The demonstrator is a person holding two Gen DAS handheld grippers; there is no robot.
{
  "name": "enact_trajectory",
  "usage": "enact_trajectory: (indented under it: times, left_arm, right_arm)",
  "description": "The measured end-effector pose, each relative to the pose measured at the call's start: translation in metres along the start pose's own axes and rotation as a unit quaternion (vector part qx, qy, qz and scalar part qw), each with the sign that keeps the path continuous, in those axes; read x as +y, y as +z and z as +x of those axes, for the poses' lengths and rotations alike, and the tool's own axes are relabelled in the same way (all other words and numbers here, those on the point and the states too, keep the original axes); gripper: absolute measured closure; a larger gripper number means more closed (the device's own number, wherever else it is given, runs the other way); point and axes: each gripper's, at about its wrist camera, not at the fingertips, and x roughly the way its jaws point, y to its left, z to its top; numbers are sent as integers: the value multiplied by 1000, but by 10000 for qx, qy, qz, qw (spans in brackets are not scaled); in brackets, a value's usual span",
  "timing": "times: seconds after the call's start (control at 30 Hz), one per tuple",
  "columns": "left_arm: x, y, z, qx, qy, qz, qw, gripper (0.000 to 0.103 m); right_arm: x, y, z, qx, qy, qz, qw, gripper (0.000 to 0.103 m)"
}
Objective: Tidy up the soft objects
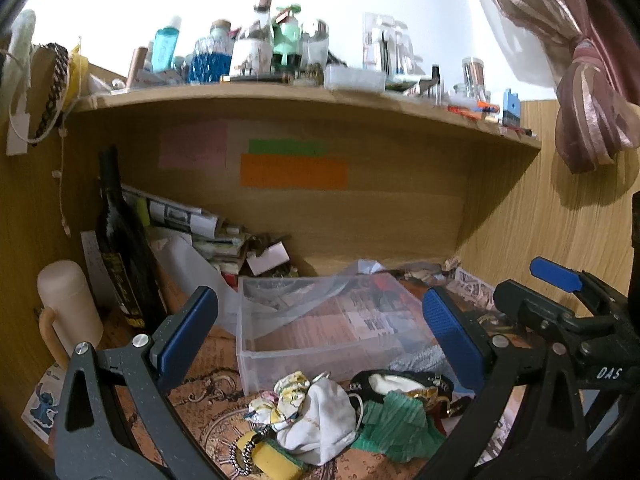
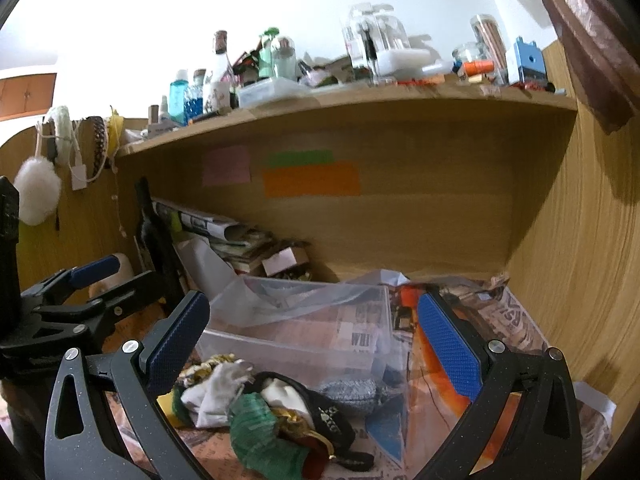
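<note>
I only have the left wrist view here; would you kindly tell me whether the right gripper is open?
Observer: Yes, the right gripper is wide open, with nothing between its fingers.
Operator: Thank you. What is the grey thing by the bin's near corner?
Observer: A grey mesh scrubber, lying just in front of the clear bin.
Operator: Is anything soft on the far left?
Observer: A white fluffy pompom hangs on the wooden side panel.
</note>
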Motion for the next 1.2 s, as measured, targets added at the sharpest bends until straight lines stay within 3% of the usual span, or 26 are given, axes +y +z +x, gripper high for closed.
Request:
enact_trajectory:
  times: [0.37, 0.57, 0.63, 0.9, 1.03, 1.2]
  left_arm:
    - [15, -42, 49, 1102, -84, -81, 9938, 0]
    - [25, -62, 66, 1587, -48, -174, 9872, 19]
    - [30, -67, 69, 1675, 2, -181, 9857, 23]
    - [52, -76, 79, 1896, 228, -336, 9810, 32]
    - [61, -81, 88, 2037, 364, -368, 9777, 32]
    - [64, -91, 103, 2410, 180, -328, 9698, 32]
  right_arm:
    - [-29, -40, 34, 863, -190, 94, 9960, 3]
    - [-42, -60, 51, 1413, -63, 284, 9895, 23]
    - [-46, -65, 56, 1555, 2, 365, 9872, 31]
    - [-57, -71, 77, 1817, 56, 574, 9817, 44]
    - [-62, -75, 89, 1942, 20, 692, 9785, 45]
    - [-66, -83, 100, 2184, -3, 833, 9723, 45]
